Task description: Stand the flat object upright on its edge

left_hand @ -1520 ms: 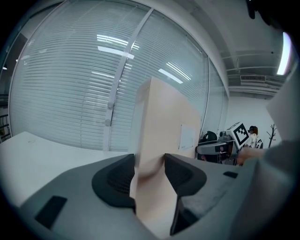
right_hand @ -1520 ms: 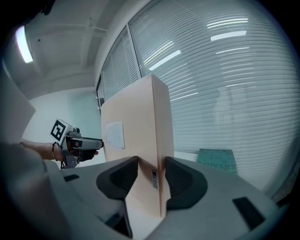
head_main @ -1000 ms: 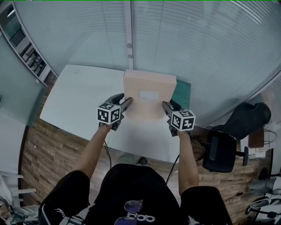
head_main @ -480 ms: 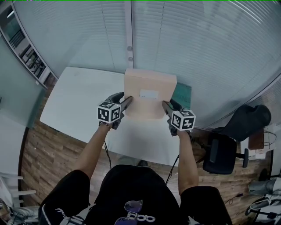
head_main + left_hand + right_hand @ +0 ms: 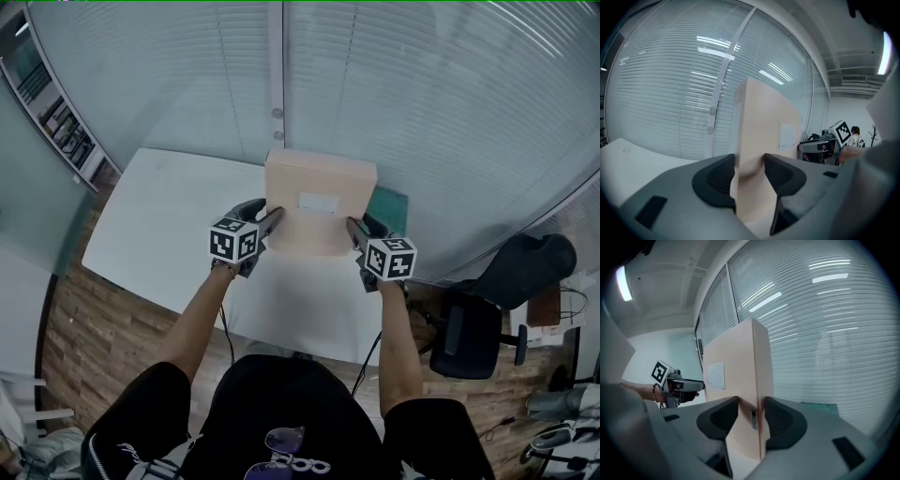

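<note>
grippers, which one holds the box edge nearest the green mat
The right gripper: it clamps the box edge beside the green mat, while the left gripper clamps the opposite edge, over the white table.

Pretty clearly an office: glass walls (image 5: 187, 84) with blinds (image 5: 422, 112) all round, a black swivel chair (image 5: 473, 328), a white surface (image 5: 159, 225), wood floor (image 5: 89, 352), shelves (image 5: 58, 114) in the corner.
</note>
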Tool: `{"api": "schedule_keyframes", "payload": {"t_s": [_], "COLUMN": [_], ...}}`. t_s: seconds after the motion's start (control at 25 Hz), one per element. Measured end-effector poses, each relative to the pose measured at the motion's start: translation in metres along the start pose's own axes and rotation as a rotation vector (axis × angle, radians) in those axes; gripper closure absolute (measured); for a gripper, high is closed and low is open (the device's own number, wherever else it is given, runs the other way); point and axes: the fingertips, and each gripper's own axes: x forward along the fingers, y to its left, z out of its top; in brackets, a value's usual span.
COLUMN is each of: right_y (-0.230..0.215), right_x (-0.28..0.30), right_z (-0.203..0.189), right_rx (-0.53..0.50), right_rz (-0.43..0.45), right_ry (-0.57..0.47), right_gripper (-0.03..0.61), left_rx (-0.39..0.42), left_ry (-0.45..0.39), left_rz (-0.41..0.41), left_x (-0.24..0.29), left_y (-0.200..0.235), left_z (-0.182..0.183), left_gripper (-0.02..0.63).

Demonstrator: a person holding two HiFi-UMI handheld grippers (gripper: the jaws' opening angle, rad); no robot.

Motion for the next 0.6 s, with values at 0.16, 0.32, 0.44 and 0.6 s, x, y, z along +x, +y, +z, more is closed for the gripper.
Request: {"api": "schedule_keyframes", "payload": {"t_s": [0.16, 0.32, 0.44, 0.6], "right_y": [-0.005, -0.011, -0.016, -0.022], "right_x": [0.009, 0.018, 0.025, 0.035], "right_z": [0.006, 0.011, 0.014, 0.019], "right_rx": [0.000, 0.001, 0.001, 0.007], "right_rz": [-0.004, -0.010, -0.017, -0.024], "right_ry": [-0.001, -0.001, 0.001, -0.002], "right_gripper": [0.388, 0.388, 0.388, 0.388], "left_rx": [0.004, 0.004, 0.003, 0.005], "left_ry": [0.001, 0.006, 0.012, 0.018], "left_rz": [-0.002, -0.004, -0.007, -0.011], "left_x": [0.009, 0.020, 0.028, 0.038], "left_y": [0.008, 0.015, 0.021, 0.028], "left_z": [0.006, 0.010, 0.012, 0.015], "left_gripper": [0.399, 0.399, 0.399, 0.399]}}
